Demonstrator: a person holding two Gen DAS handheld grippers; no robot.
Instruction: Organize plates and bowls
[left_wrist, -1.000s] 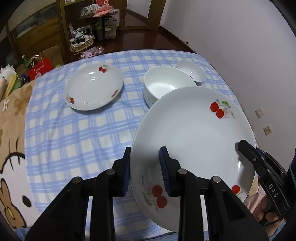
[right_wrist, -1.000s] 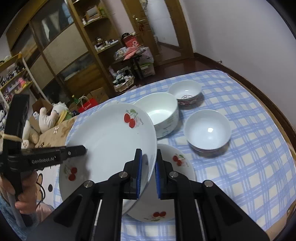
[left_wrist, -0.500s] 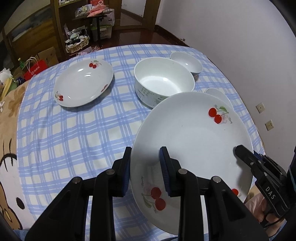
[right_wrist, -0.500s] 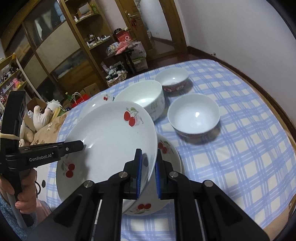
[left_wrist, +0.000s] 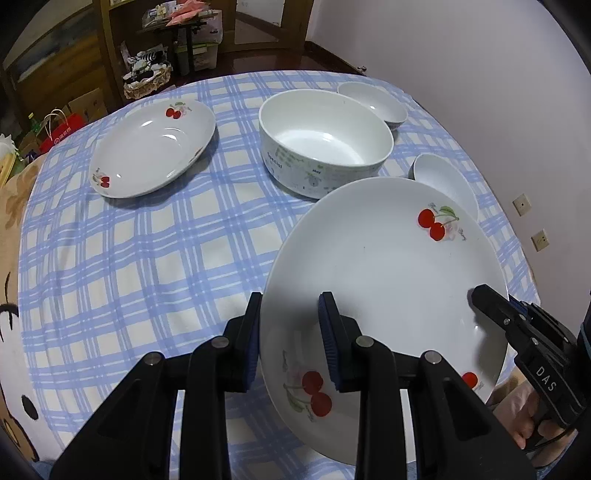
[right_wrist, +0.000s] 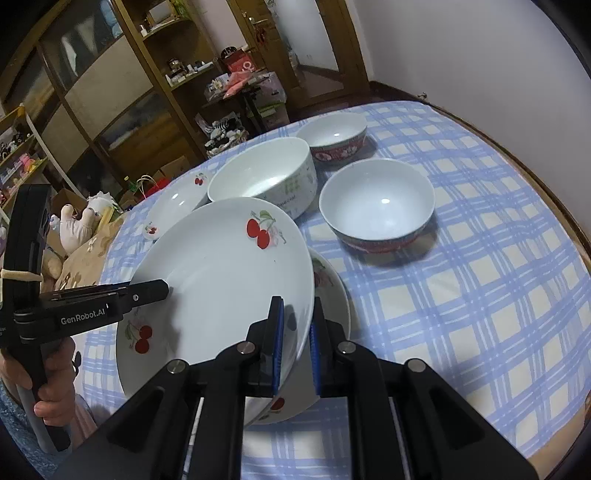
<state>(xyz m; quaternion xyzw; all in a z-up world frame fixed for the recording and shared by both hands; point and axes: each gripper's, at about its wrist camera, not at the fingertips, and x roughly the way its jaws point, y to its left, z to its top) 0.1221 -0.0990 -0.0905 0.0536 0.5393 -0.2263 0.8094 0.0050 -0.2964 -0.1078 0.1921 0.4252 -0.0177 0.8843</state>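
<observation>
Plate (left_wrist: 384, 266) with cherry prints is held by its rim between both tools: the left tool (left_wrist: 291, 339) is closed on its near-left edge, the right tool (right_wrist: 295, 347) is pinched on the opposite edge, jaws nearly together with the thin rim between the pads. Under it, just right of the right tool, a second cherry plate (right_wrist: 332, 291) lies on the worktop (right_wrist: 480, 295), mostly hidden; whether the two plates touch cannot be told. Ahead of the left tool stands a large white bowl (left_wrist: 325, 144), its side printed in green with "Special" and "May", the other words too small to read. A small bowl (left_wrist: 443, 181) right of it is half covered by the held plate, another small bowl (left_wrist: 373, 103) is partly hidden behind the large one. Far left ahead lies a third cherry plate (left_wrist: 155, 147). The held plate bears faint script by its cherries, illegible. The left tool's body reads "GenRobot.AI", the right tool's "DAS". The hand (right_wrist: 48, 373) on the left tool is cut off at the frame edge.
</observation>
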